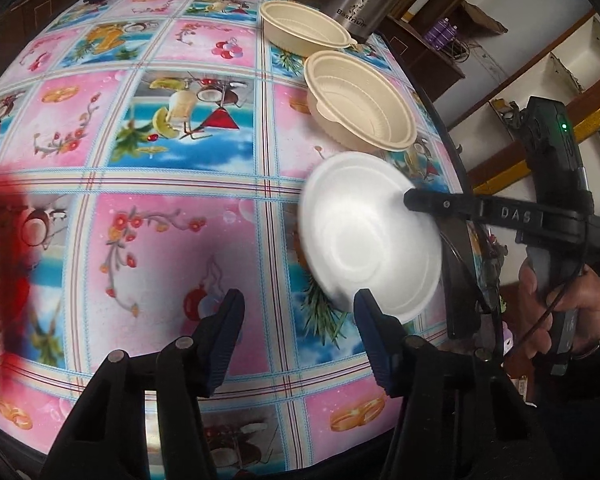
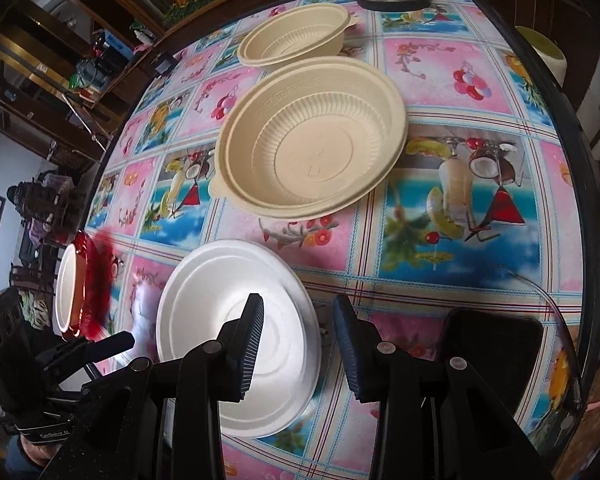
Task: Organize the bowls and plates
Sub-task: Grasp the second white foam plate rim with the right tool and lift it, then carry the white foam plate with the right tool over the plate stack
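I judge we're early: two beige bowls (image 2: 312,140) sit apart at the far side of the table (image 2: 460,264), unstacked, and a red plate (image 2: 82,280) waits at the left edge. The white foam plate (image 2: 236,340) lies near me. My right gripper (image 2: 298,344) straddles its right rim, fingers part-spread, not yet pinching. My left gripper (image 1: 300,340) is half-spread, holding nothing.

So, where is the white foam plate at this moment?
In the right wrist view the white foam plate lies low and left of centre on the tablecloth, nearer than the closer beige bowl, with the right tongs at its rim.
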A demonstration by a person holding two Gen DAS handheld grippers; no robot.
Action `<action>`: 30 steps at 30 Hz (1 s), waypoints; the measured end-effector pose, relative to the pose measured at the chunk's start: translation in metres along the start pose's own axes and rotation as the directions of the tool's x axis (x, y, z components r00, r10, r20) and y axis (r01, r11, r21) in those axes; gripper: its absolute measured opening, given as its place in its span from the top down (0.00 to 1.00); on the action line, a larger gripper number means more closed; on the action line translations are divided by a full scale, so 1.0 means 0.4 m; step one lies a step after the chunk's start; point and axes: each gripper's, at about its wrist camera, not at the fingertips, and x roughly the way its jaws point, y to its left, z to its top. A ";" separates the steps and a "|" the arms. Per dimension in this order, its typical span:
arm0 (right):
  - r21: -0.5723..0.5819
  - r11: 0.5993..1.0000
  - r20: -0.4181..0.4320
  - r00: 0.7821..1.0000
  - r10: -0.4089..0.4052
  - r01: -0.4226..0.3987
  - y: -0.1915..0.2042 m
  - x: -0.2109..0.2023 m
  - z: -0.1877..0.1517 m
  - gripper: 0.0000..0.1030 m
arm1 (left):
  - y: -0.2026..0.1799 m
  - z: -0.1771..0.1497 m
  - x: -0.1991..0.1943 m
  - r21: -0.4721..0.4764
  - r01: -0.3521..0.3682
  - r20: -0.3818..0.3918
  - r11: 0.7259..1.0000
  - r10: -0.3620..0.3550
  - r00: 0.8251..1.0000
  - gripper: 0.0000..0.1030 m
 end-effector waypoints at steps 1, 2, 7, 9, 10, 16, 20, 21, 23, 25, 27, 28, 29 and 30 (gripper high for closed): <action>-0.012 1.000 -0.011 1.000 -0.001 0.001 0.010 0.007 -0.004 0.80 | 0.003 0.000 0.007 -0.006 0.005 -0.007 1.000 -0.005 1.000 0.49; -0.028 1.000 -0.021 1.000 -0.003 0.002 0.023 0.014 -0.009 0.84 | 0.006 0.001 0.013 -0.010 0.005 -0.011 1.000 -0.006 1.000 0.49; -0.099 0.995 -0.056 0.998 0.025 -0.030 0.099 0.042 -0.045 0.87 | 0.019 -0.018 0.016 -0.016 -0.026 -0.008 1.000 0.026 1.000 0.52; -0.120 0.992 -0.072 0.997 0.038 -0.047 0.126 0.053 -0.057 0.87 | 0.026 -0.026 0.010 -0.018 -0.047 -0.002 0.999 0.047 0.999 0.53; -0.131 0.990 -0.076 0.997 0.035 -0.045 0.135 0.057 -0.062 0.87 | 0.031 -0.031 0.006 -0.019 -0.059 0.005 0.998 0.059 0.998 0.53; -0.175 0.982 -0.091 0.995 0.050 -0.066 0.172 0.064 -0.064 0.87 | 0.067 -0.052 -0.028 -0.040 -0.122 0.033 0.992 0.123 0.992 0.53; -0.114 0.992 -0.051 0.997 0.052 -0.057 0.129 0.037 -0.015 0.86 | 0.096 -0.062 -0.051 -0.071 -0.133 0.047 0.989 0.137 0.989 0.53; -0.098 0.994 -0.039 0.998 0.042 -0.046 0.117 0.029 -0.003 0.86 | 0.103 -0.064 -0.056 -0.080 -0.132 0.048 0.988 0.136 0.989 0.53; -0.071 0.997 -0.021 0.999 0.037 -0.039 0.090 0.014 0.023 0.86 | 0.114 -0.067 -0.062 -0.096 -0.122 0.050 0.988 0.127 0.991 0.53; -0.073 0.996 -0.009 0.999 0.042 -0.042 0.081 -0.001 0.033 0.86 | 0.115 -0.068 -0.067 -0.096 -0.121 0.053 0.988 0.126 0.991 0.53; -0.066 0.997 0.024 0.999 0.030 -0.028 0.070 -0.019 0.044 0.86 | 0.116 -0.068 -0.070 -0.101 -0.115 0.059 0.988 0.121 0.991 0.53; -0.034 0.999 0.038 0.999 0.035 -0.034 0.054 -0.027 0.054 0.86 | 0.116 -0.067 -0.070 -0.102 -0.115 0.059 0.988 0.121 0.991 0.53; 0.011 0.999 0.057 0.998 0.040 -0.041 0.032 -0.036 0.065 0.86 | 0.114 -0.066 -0.068 -0.101 -0.116 0.058 0.988 0.122 0.991 0.53; 0.048 0.998 0.078 0.996 0.040 -0.044 0.014 -0.043 0.076 0.86 | 0.112 -0.066 -0.068 -0.100 -0.116 0.057 0.988 0.122 0.991 0.53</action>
